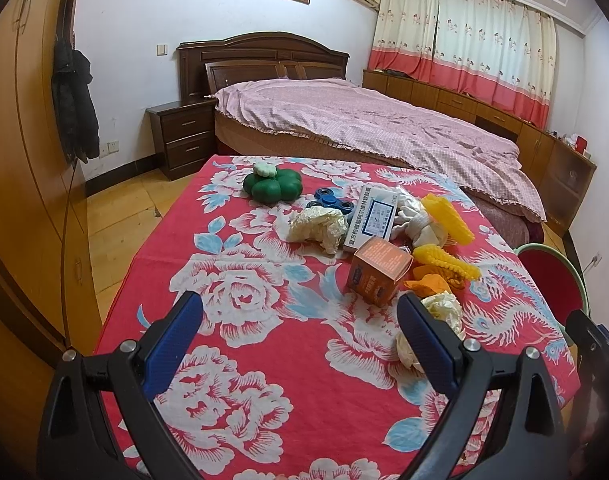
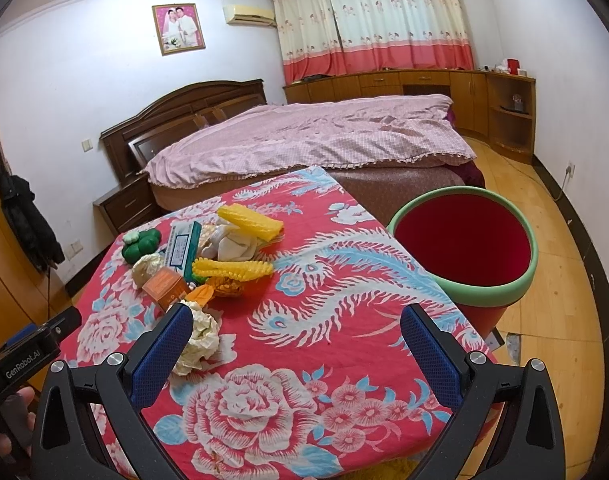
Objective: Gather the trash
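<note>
A table under a red floral cloth [image 1: 264, 320] carries a heap of trash: a crumpled cream paper [image 1: 318, 226], an orange box [image 1: 378, 272], a white medicine box [image 1: 370, 216], yellow foam sleeves [image 1: 448, 220], white rags [image 1: 420, 224] and a second crumpled paper [image 1: 440, 312]. My left gripper [image 1: 300, 320] is open and empty above the cloth, its right finger beside that second paper. My right gripper [image 2: 296, 332] is open and empty, its left finger next to the same paper [image 2: 200, 336]. A red bin with a green rim [image 2: 464, 240] stands off the table's right edge.
A green flower-shaped toy [image 1: 272, 186] and a blue fidget spinner [image 1: 330, 200] lie at the far end of the table. A bed with a pink cover [image 1: 364, 120] stands beyond, a nightstand [image 1: 184, 136] to its left, a wardrobe [image 1: 20, 160] on the left wall.
</note>
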A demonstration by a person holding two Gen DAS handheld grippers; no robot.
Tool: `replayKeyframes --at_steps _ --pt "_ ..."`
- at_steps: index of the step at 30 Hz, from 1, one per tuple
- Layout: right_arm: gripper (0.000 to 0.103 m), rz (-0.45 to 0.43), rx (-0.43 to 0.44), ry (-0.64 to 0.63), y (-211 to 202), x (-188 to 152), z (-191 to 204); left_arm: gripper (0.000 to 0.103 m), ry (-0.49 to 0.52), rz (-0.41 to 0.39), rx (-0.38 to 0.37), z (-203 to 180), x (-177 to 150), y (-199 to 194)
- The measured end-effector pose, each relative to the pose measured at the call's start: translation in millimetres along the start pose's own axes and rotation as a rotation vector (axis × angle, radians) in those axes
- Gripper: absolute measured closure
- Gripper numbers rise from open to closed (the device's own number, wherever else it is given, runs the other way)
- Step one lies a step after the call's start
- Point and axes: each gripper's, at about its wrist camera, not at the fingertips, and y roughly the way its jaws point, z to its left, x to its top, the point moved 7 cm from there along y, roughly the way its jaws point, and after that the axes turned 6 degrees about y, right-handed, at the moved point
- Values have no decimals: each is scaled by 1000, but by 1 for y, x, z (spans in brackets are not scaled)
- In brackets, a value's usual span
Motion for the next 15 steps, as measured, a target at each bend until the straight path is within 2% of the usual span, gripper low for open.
replayKeyframes --at_steps 15 --pt "0 3 1 3 1 -1 0 6 2 6 6 0 -3 1"
